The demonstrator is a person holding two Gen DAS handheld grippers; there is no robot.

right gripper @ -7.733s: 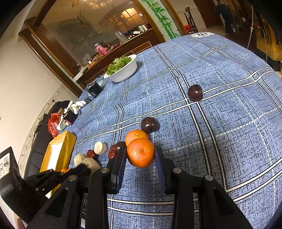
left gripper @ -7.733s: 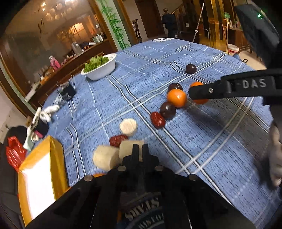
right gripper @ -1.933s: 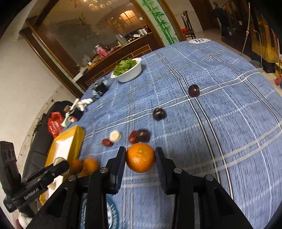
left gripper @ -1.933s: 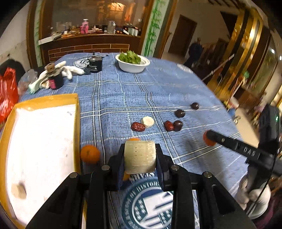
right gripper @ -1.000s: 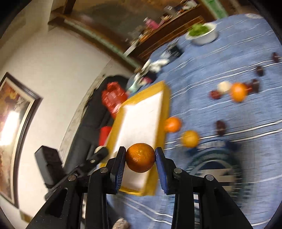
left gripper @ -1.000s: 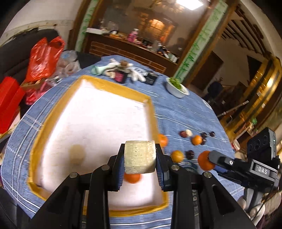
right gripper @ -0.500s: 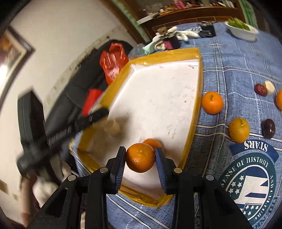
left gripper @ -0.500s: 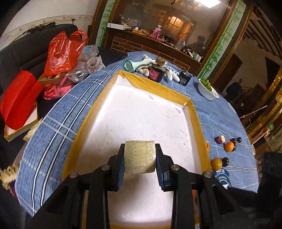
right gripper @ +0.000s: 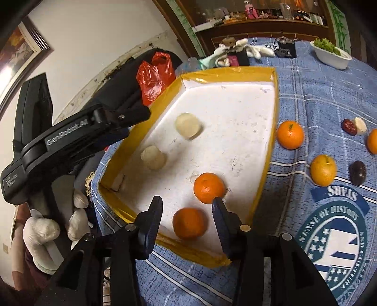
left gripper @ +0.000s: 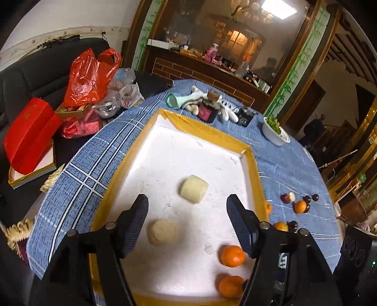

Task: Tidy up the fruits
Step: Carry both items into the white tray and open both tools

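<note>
The far half of the white foam tray with yellow taped rim lies bare, while two pale cylindrical chunks and two oranges crowd its near half.

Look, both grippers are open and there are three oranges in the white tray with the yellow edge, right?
Not quite: the tray holds two oranges, one farther in and one near the front edge, as the right wrist view shows. The left gripper and right gripper are indeed both open.

Restaurant/dining hall: round table w/ blue cloth, wood sideboard, chandelier.
</note>
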